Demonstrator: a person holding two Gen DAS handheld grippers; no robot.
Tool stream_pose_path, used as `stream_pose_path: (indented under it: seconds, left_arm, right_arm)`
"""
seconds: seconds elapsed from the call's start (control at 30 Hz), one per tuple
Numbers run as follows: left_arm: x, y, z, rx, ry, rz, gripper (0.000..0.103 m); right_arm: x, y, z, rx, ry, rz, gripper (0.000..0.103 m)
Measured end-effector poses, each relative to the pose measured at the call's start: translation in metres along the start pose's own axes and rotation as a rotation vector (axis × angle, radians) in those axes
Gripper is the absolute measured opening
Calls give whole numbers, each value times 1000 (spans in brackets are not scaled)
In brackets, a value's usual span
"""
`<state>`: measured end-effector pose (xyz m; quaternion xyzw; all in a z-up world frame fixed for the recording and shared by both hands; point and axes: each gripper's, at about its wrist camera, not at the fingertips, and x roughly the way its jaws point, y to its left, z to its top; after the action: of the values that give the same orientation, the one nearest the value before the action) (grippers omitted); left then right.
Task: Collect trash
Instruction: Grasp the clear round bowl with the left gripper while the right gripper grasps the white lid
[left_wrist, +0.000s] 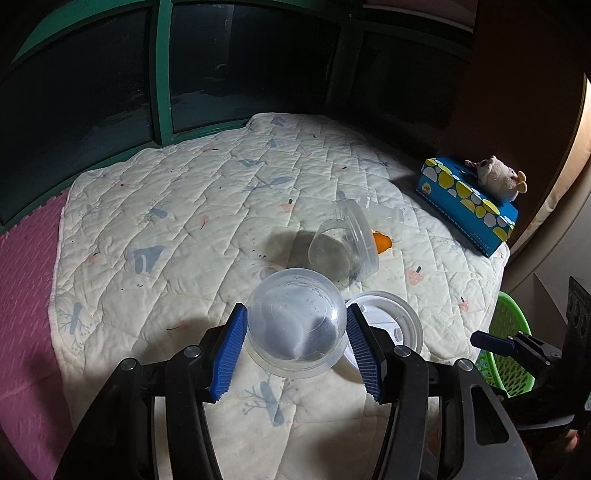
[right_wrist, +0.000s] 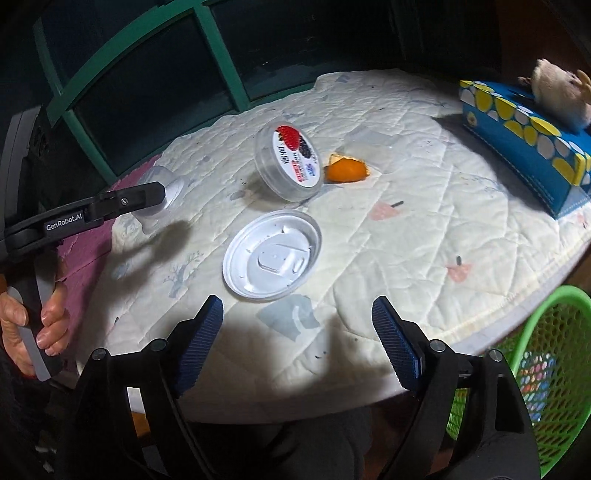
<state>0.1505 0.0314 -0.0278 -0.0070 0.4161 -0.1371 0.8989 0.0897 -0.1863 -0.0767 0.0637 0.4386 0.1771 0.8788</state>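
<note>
My left gripper (left_wrist: 295, 328) is shut on a clear plastic cup (left_wrist: 295, 325), held above the quilted table; the cup also shows in the right wrist view (right_wrist: 166, 188). A white plastic lid (right_wrist: 273, 256) lies upside down on the quilt, just right of the left gripper (left_wrist: 399, 321). A clear tub with a berry label (right_wrist: 290, 162) lies on its side beyond it (left_wrist: 347, 240). An orange peel (right_wrist: 345, 168) lies beside the tub (left_wrist: 382, 242). My right gripper (right_wrist: 297, 339) is open and empty over the table's near edge.
A green mesh basket (right_wrist: 546, 369) stands off the table's right edge (left_wrist: 511, 339). A blue tissue box (right_wrist: 524, 144) with a small plush toy (right_wrist: 557, 92) on top sits at the far right. A clear flat plastic piece (right_wrist: 369, 146) lies behind the peel. Dark windows stand behind the table.
</note>
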Motion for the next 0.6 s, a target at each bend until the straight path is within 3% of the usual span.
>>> stream_pose_path:
  seconds: [0.23,0.6]
  left_arm:
    - [-2,17,-3,-31,3,4,53]
    - [1,31,-6,-56,13,-6,53]
  right_arm:
    - [36,27,12,-131,40,-39,92]
    - [76,40,22,-247,76,-126,95]
